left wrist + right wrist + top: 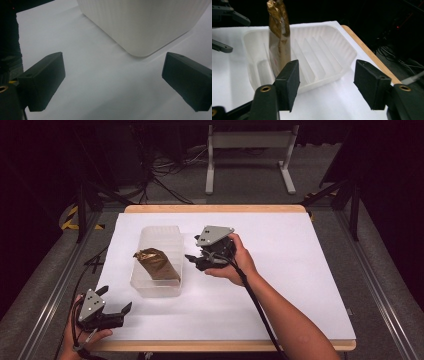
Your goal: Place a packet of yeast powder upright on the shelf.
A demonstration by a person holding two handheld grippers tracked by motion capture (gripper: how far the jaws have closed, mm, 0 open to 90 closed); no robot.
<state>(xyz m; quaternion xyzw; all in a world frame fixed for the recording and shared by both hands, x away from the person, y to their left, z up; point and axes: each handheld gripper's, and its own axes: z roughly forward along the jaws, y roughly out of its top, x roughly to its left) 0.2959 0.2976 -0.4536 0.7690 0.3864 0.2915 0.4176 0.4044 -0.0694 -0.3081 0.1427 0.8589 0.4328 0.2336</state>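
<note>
- In the high view the table [300,285] fills the middle of the frame, its top covered by a white sheet with a pale wooden edge showing at the top and bottom.
- Around it the room is dark: grey floor, cables at upper centre, a white stand's legs [248,150] at the top.
- At the lower left of the high view the left gripper [116,305] rests by the table's near edge, jaws spread wide with nothing between them; its own view shows bare white sheet between the jaws.
- Left of centre sits a clear ribbed plastic tray [157,237], its long axis running from top to bottom of the frame.
- Inside it lies a gold-brown foil pouch [155,263], long axis slanting from upper left to lower right, its crumpled end at the upper left.
- Just right of the tray, the right gripper [192,250] points left toward it, jaws apart and released, holding nothing.
</note>
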